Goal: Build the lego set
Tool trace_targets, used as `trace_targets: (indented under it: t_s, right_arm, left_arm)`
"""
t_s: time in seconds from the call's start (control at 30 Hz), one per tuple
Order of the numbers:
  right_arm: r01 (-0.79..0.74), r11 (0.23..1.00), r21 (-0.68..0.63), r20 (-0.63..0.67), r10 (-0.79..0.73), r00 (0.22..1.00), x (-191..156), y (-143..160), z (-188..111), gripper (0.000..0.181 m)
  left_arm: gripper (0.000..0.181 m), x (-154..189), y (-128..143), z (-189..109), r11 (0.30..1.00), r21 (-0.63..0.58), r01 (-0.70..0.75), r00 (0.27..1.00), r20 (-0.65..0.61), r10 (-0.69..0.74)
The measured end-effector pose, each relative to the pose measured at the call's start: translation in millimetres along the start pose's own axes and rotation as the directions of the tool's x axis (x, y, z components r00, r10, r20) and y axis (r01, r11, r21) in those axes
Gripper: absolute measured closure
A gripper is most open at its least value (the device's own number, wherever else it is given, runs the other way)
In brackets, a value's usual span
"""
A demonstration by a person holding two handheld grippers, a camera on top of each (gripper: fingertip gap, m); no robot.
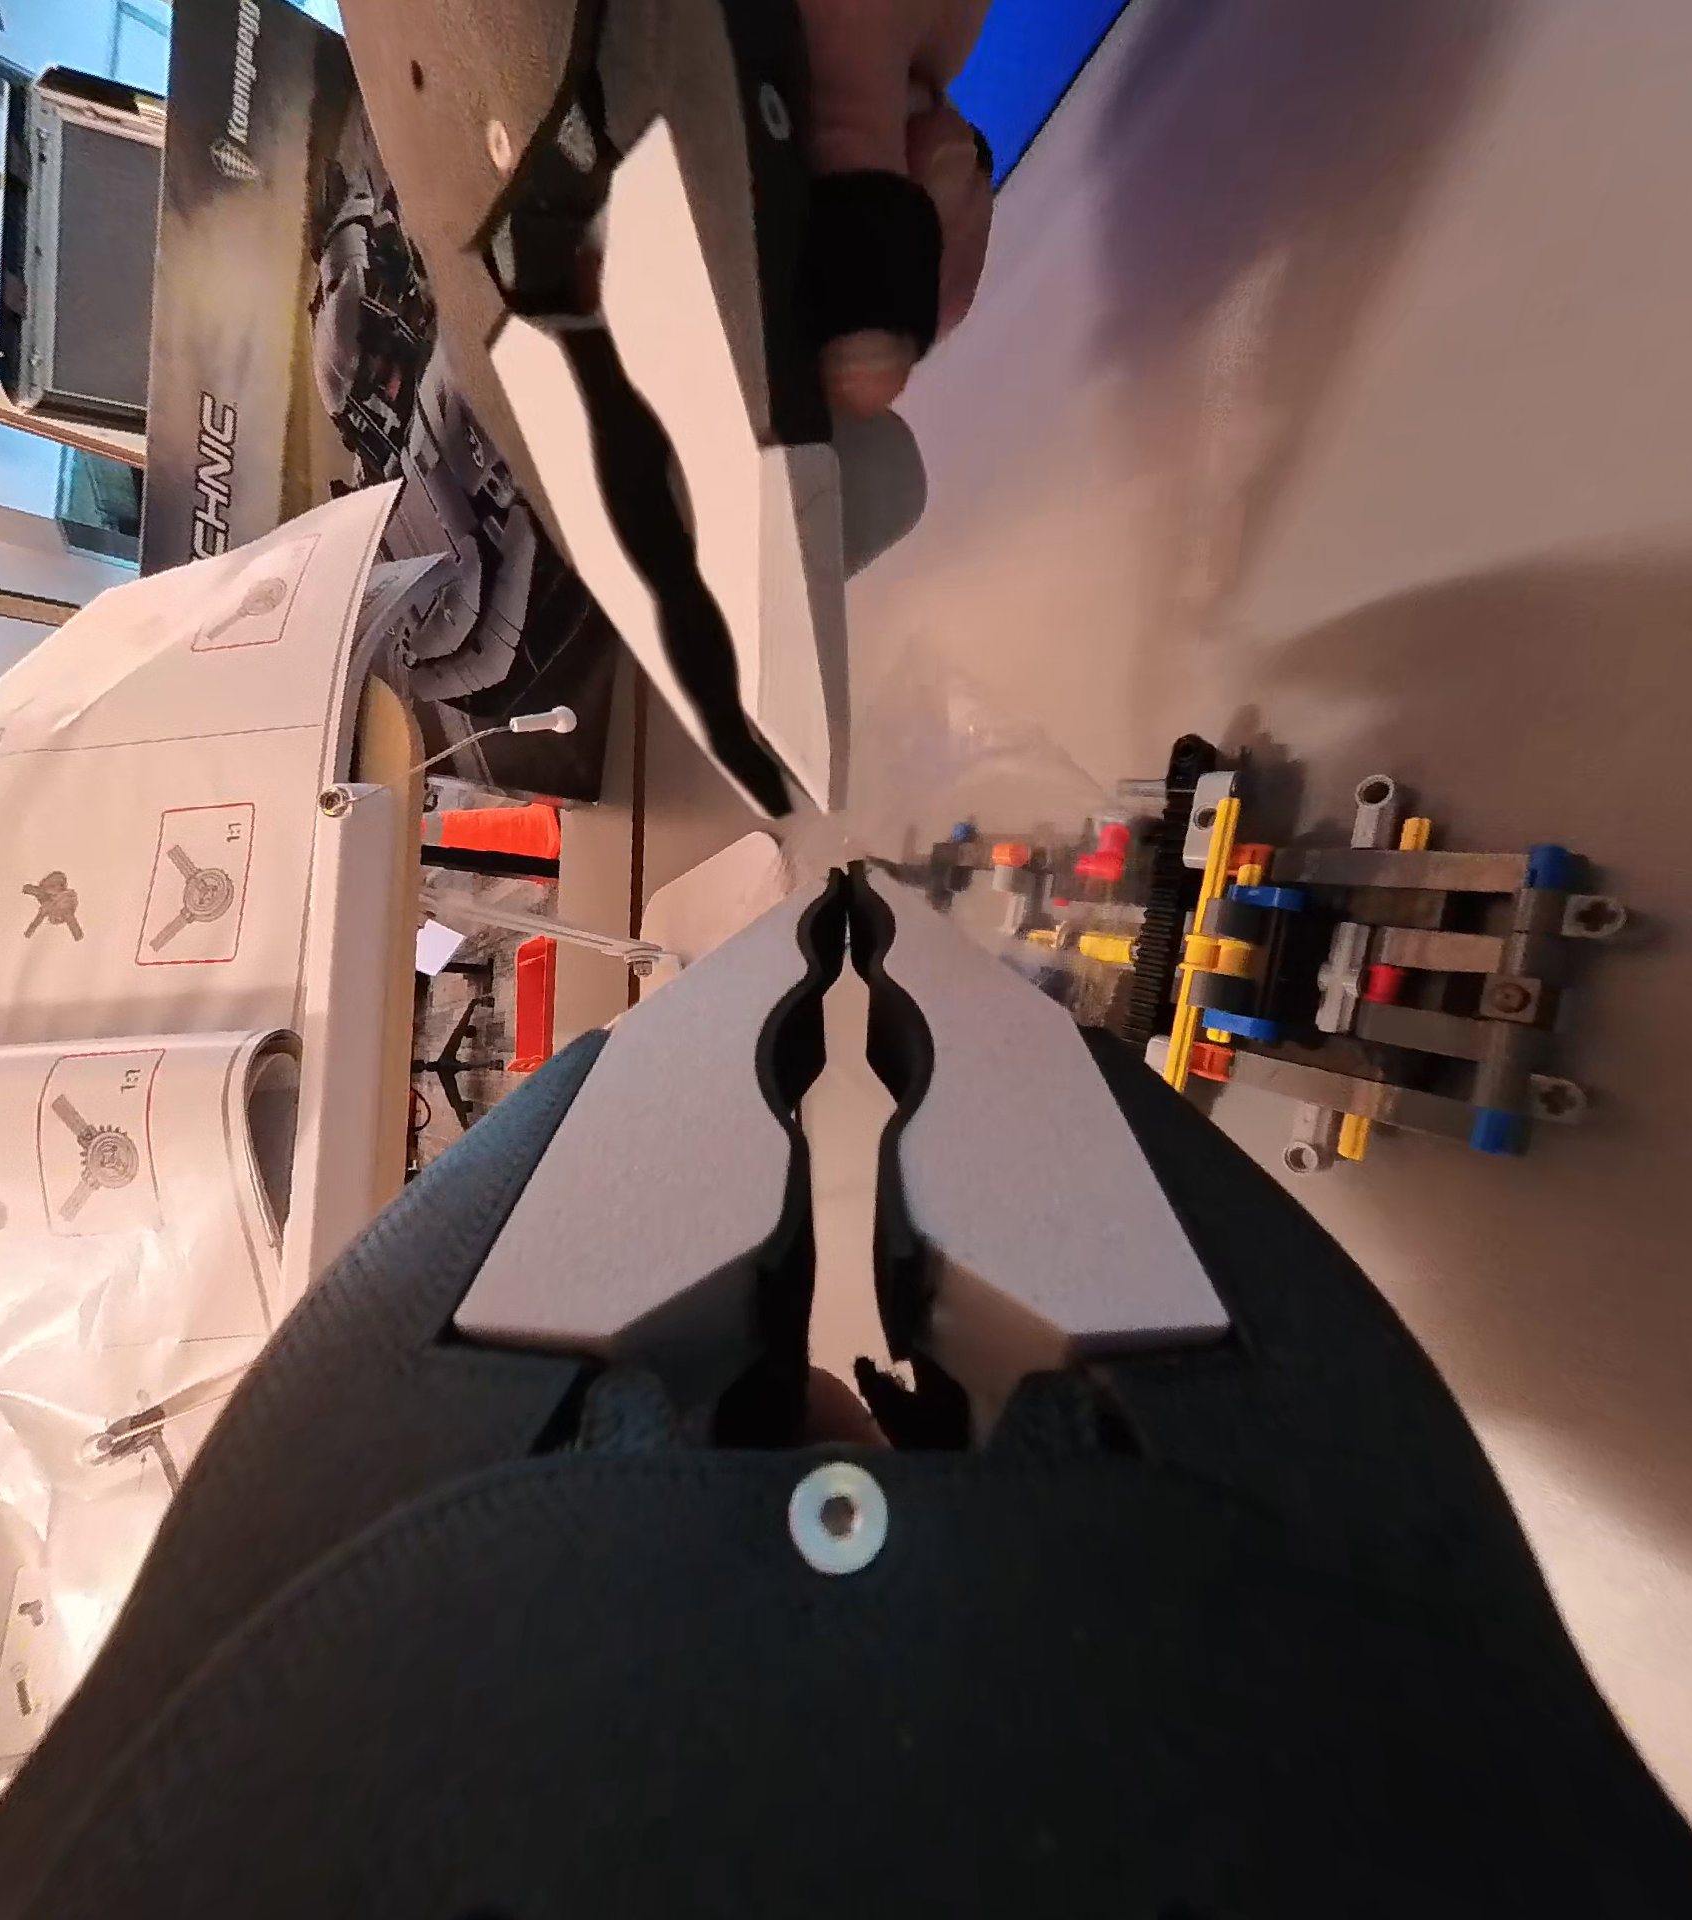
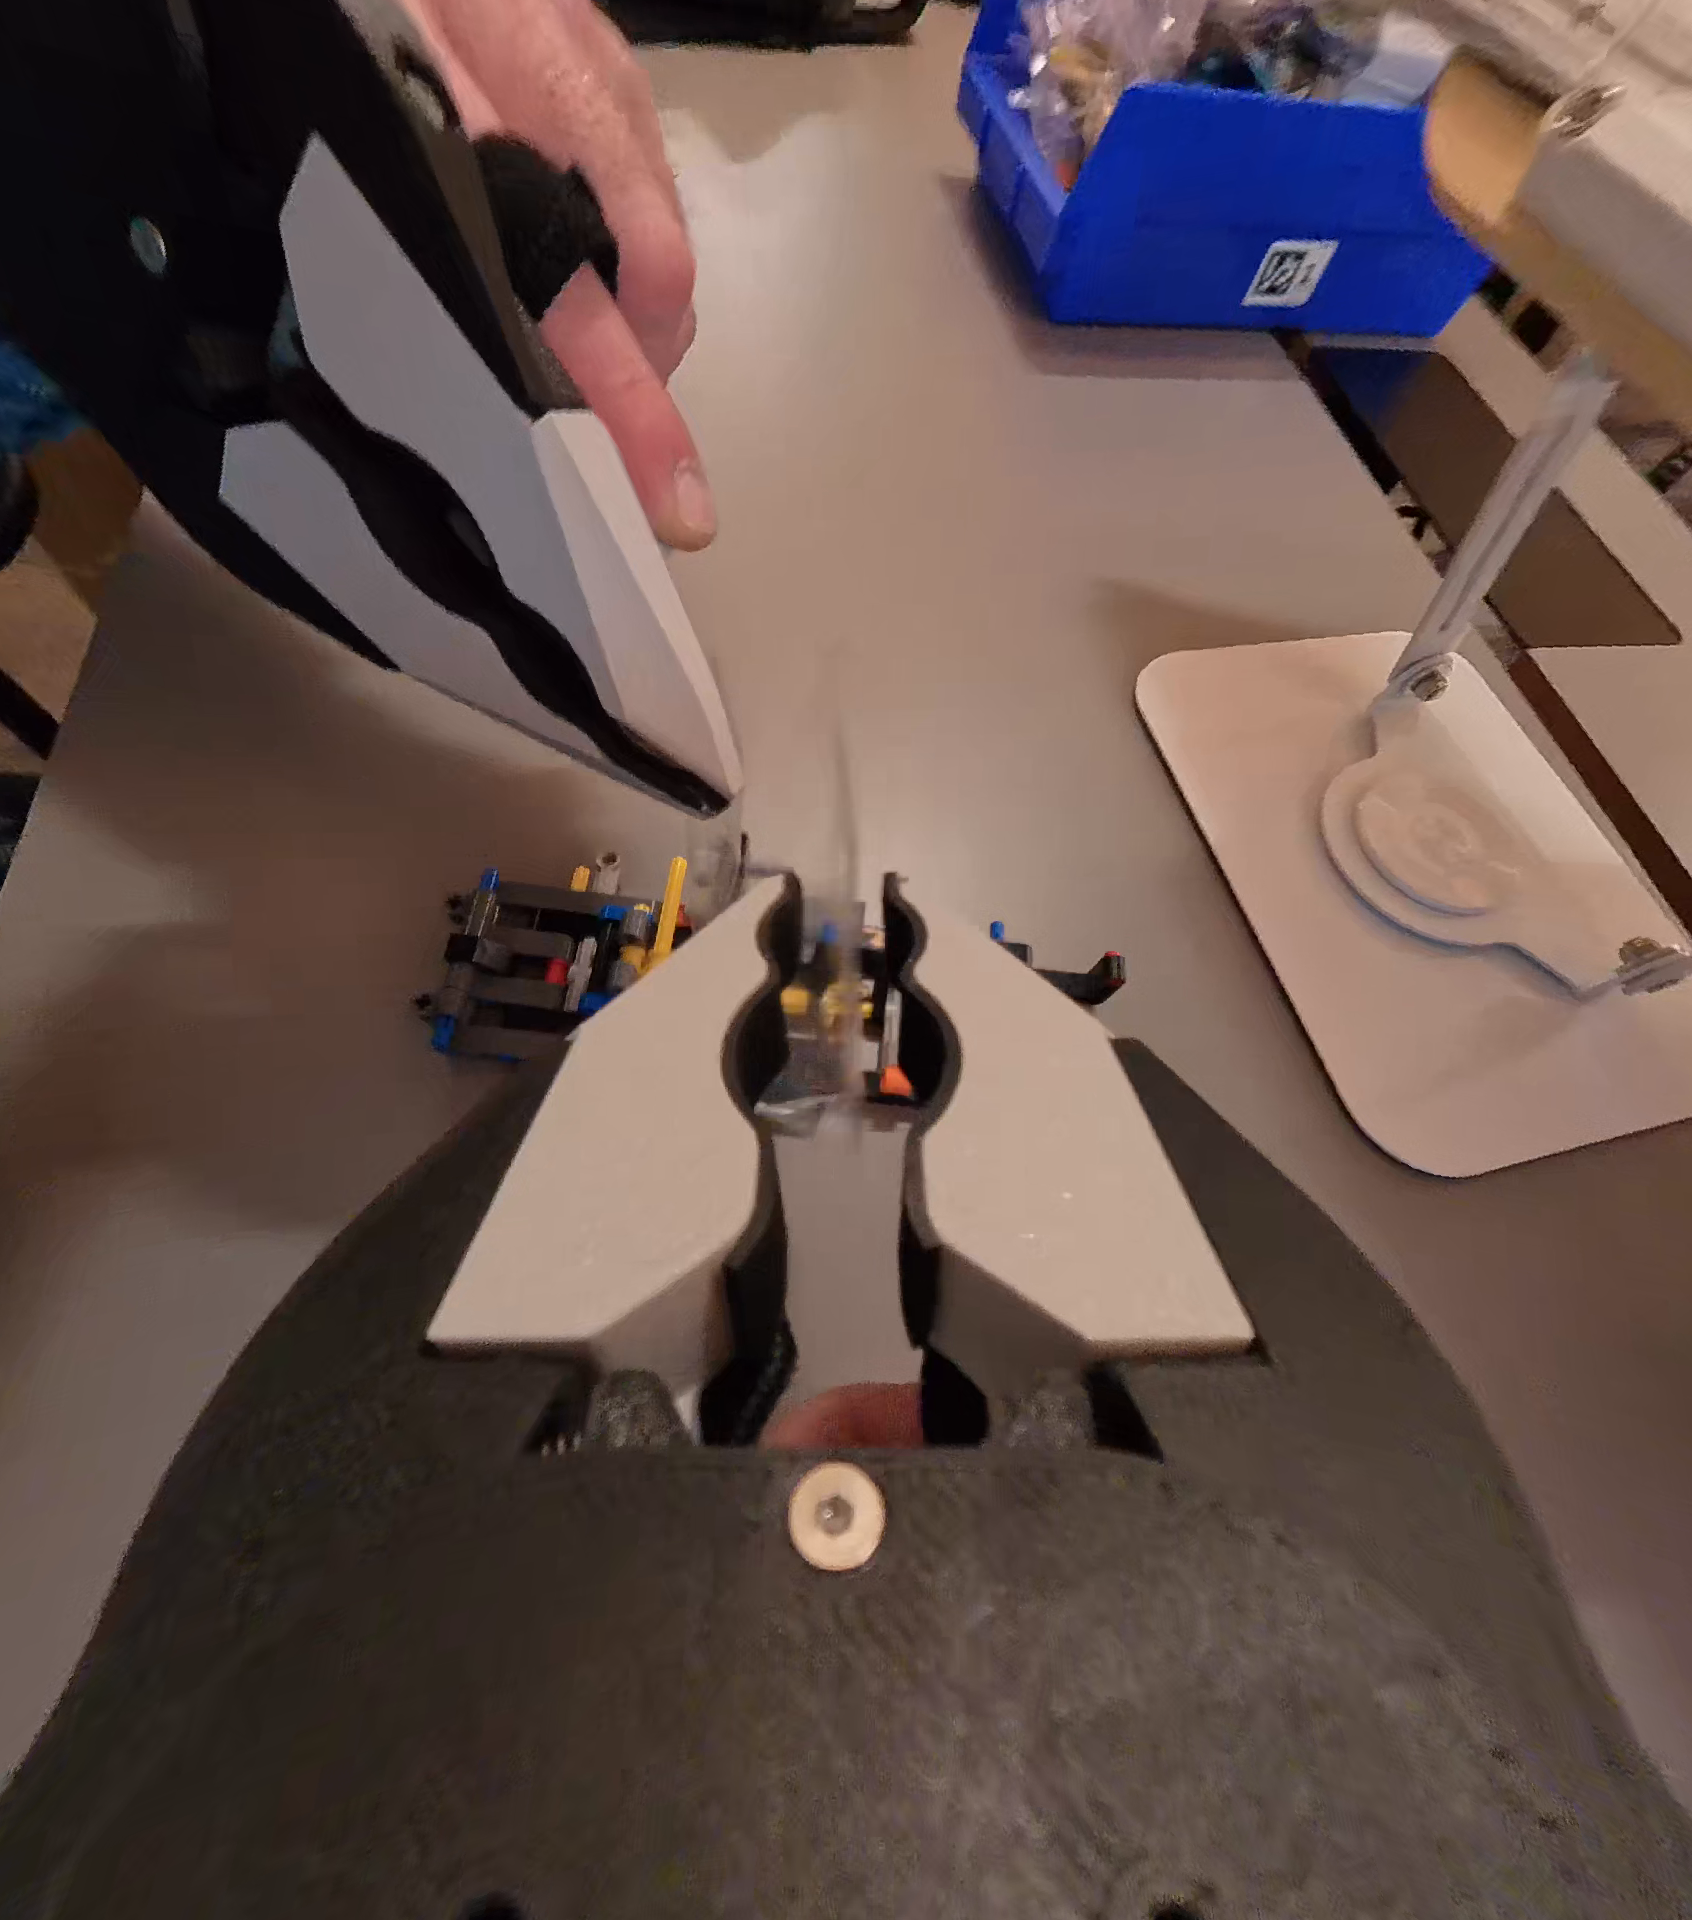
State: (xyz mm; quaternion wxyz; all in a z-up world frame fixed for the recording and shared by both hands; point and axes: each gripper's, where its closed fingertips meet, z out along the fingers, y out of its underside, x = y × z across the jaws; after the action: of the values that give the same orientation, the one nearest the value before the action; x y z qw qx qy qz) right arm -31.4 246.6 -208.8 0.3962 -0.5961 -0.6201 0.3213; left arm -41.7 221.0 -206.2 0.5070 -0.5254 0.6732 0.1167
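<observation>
Fingertips (image 1: 847, 883) pinch clear bag (image 1: 935, 800) w/ parts.

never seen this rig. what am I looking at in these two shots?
No robot: a person holds a two-finger gripper in each hand, each with a camera looking along its fingers. The left wrist view shows the left gripper below and the right gripper coming in from above; the right wrist view is the reverse. On the grey table are a part-built lego assembly, a blue bin and a booklet on a stand. The left fingers appear shut on a clear bag of pieces; the right's grip is unclear.
</observation>
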Motion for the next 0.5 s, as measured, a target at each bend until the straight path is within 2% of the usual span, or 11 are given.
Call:
trace_targets:
  t_s: [0.1,0.23,0.3,0.37,0.43,0.47,0.5]
  right_arm:
    - [-0.05,0.999,0.013,0.011,0.05,0.999,1,-2,-7,0.142]
    - [-0.045,0.999,-0.022,0.093,0.047,0.995,-16,4,-7,0.132]
    - [-0.013,0.999,-0.035,0.099,0.016,0.995,-21,4,-4,0.134]
    - [0.031,0.995,-0.098,0.032,-0.028,0.999,-14,11,3,0.134]
    - [0.064,0.991,-0.118,0.022,-0.062,0.998,-16,12,11,0.134]
    - [0.065,0.991,-0.117,0.035,-0.061,0.998,-20,12,14,0.139]
    - [0.076,0.988,-0.131,0.025,-0.073,0.997,-20,14,17,0.154]
  left_arm:
    - [0.181,-1,2,0,1.0,-0.003,0.002,1.0,0.002,-0.002]
    - [0.181,-3,1,0,1.0,-0.002,0.003,1.0,0.003,-0.003]
    - [0.181,-2,0,0,1.0,-0.003,-0.001,1.0,0.002,0.001]
    - [0.181,-2,-2,0,1.0,-0.002,-0.006,1.0,0.001,0.006]
    - [0.181,-3,-4,0,1.0,0.0,-0.012,1.0,0.003,0.012]
    - [0.181,-4,-6,0,1.0,0.002,-0.014,1.0,0.005,0.014]
    - [0.181,-5,-8,-1,1.0,0.004,-0.016,1.0,0.007,0.016]
